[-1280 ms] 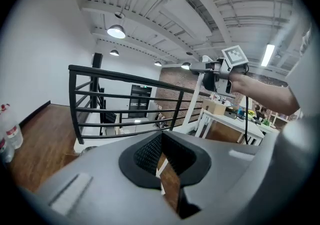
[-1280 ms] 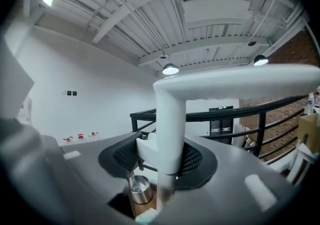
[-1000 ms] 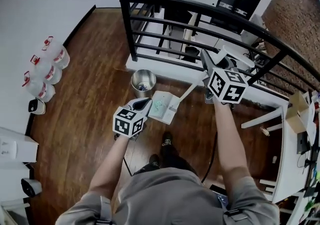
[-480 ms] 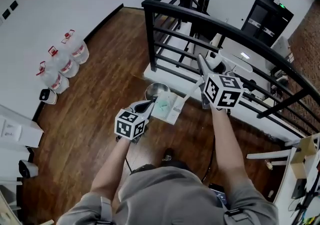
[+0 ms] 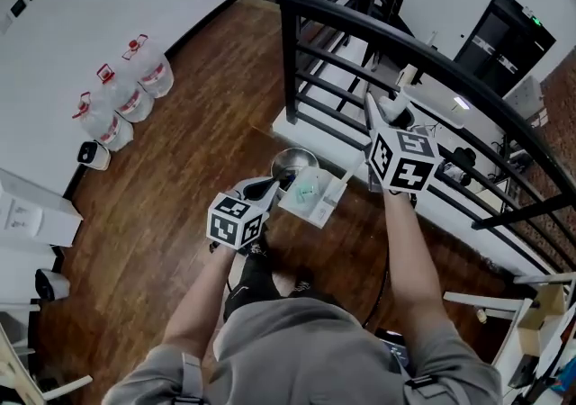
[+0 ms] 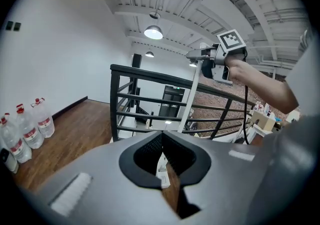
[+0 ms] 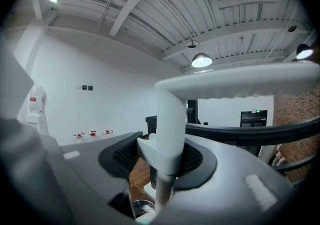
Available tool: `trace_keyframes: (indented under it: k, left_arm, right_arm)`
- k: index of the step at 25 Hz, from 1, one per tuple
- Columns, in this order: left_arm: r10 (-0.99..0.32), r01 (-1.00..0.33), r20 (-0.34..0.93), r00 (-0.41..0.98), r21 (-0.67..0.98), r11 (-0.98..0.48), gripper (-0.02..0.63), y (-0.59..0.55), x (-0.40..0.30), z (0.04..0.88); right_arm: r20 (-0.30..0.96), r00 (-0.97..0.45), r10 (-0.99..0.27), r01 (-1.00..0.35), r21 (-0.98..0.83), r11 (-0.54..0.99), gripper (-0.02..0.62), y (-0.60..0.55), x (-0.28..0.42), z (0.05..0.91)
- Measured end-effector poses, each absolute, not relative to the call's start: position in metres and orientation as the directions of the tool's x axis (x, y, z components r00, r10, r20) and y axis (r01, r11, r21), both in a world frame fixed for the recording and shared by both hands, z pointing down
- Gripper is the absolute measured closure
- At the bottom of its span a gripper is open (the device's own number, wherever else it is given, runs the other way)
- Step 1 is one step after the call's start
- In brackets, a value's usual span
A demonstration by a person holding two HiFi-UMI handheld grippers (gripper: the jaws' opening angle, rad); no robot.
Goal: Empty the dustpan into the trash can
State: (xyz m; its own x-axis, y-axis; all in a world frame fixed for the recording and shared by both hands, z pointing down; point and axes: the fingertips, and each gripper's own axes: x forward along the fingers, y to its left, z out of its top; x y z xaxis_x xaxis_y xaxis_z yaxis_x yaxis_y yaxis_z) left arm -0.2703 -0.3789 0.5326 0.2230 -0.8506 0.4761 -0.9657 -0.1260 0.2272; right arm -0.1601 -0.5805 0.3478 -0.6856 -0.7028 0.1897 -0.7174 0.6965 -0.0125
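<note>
Head camera looks steeply down; both gripper cameras face outward, sharing the black railing (image 5: 290,61).

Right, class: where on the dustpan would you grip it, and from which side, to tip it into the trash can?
Grip the dustpan by its long white handle, jaws closing across it from the sides. The shaft is slim and rises clear of the pan near the trash can. The right gripper holds it so.

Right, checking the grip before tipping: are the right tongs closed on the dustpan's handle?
Yes, the right gripper view shows the right tongs pinching the white dustpan handle.
</note>
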Motion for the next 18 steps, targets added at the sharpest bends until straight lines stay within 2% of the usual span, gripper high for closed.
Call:
trace_keyframes:
  k: [7,18]
  left_arm:
    - [-0.863,-0.954,0.427,0.271,0.241,-0.180,0.600,-0.434,-0.331,0.537]
    - [-0.846,-0.922,0.393,0.361,0.287,-0.260,0.600,-0.531,-0.473,0.528]
  right_arm:
    - [0.185,-0.672,-0.717,-0.725,0.033,0.688,0.417,-0.629,-0.239,0.347]
    - [0.285,-0.640,-0.714,-0.716,0.118,0.688,0.419,-0.726,-0.406,0.371]
